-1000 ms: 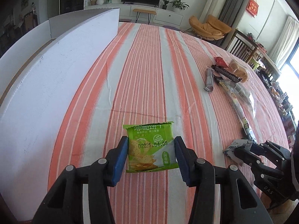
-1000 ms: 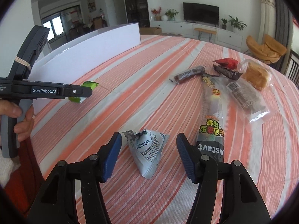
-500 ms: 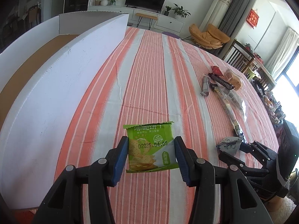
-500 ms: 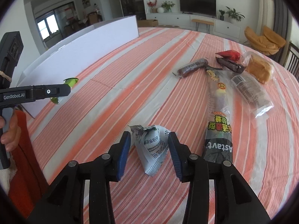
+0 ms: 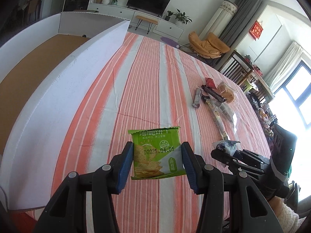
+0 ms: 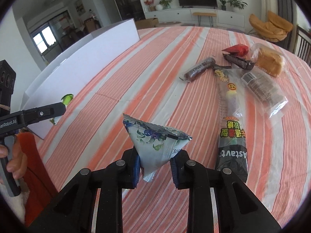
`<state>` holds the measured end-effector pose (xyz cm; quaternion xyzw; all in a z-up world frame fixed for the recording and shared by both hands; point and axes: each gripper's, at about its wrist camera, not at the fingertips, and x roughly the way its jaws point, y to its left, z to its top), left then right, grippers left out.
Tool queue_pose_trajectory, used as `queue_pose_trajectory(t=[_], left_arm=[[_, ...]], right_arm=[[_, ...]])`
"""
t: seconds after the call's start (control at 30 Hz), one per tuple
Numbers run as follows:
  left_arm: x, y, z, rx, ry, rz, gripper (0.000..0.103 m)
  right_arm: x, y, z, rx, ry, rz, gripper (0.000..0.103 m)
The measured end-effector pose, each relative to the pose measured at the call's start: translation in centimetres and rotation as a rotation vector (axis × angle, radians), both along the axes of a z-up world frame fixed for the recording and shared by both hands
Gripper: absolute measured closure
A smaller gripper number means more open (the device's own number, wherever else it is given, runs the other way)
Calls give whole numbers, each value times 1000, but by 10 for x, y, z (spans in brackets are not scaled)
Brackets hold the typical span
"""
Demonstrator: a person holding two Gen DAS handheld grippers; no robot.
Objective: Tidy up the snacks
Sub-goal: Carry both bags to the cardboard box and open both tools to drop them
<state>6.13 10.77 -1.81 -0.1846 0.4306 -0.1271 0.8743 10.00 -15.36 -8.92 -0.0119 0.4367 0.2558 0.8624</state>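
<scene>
The left gripper (image 5: 157,160) has its fingers closed on a green cracker packet (image 5: 156,154), pinching it by its two side edges and holding it flat, clear of the striped surface (image 5: 143,81). The right gripper (image 6: 154,167) is closed on the narrow lower tip of a pale blue triangular pouch (image 6: 155,141), whose wide crimped seam fans out above the fingers, also lifted off the cloth. Both packets look light, so weight is no worry; the film looks slick and the contents matter more. The crackers are likely brittle, so the edge pinch seems wise as long as the squeeze stays gentle. The pouch is soft and puffy and held only by a small corner, so it could slip or swing if moved sharply. To the left stands a long white box (image 5: 64,73) with a brown floor, open at the top and seemingly the place for the snacks; its near wall is tall enough that each packet must go over the rim. Far right on the surface lie the remaining snacks: a long dark sleeve (image 6: 232,136), a clear pack of dark biscuits (image 6: 264,89), a wrapped bun (image 6: 269,63), a red packet (image 6: 238,49), a dark bar (image 6: 239,61) and a brown roll (image 6: 200,69), touching or overlapping in a loose cluster.
</scene>
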Motion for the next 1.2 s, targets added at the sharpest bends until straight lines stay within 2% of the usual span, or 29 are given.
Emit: queue_pose_trajectory(t=[0.1,0.2,0.3,0.43,0.5,0.53,0.57,0.6,0.63,0.73,0.8,0.87,0.97,1.03,1.1,1.2], left_arm=[[-7,22,32,-60,-39,4,54],[-13,66,67,-34,-87,77,54],[-11,125,91,65,-102,209,54],[4,194,95,222,-49,353,54],[9,217,92,292,-34,413,43],[9,227,90,307,-33,440,26],[7,234,90,312,-39,467,18],[4,239,88,316,-45,490,17],[2,241,85,321,-45,497,17],[-3,230,76,326,-49,469,17],[-2,210,70,325,-71,417,17],[-5,183,66,322,-113,344,17],[2,129,53,386,-154,214,17],[10,98,40,463,-147,153,17],[18,72,29,547,-130,130,17],[18,49,30,600,-162,141,17]], right_arm=[[1,23,23,11,-8,65,76],[8,67,70,66,-57,164,76],[14,123,121,128,-102,273,76],[29,207,166,181,-111,379,76],[39,240,179,190,-125,384,71],[44,251,185,197,-125,380,65],[46,257,192,210,-132,367,48],[47,258,199,226,-150,351,43],[45,255,207,247,-169,341,43],[37,228,220,285,-213,318,39],[34,205,216,256,-249,285,32],[34,171,201,196,-278,239,30],[39,101,158,84,-267,119,30],[45,35,118,23,-207,-6,30],[47,-29,78,-53,-144,-140,30],[35,-125,32,-157,-83,-353,30]])
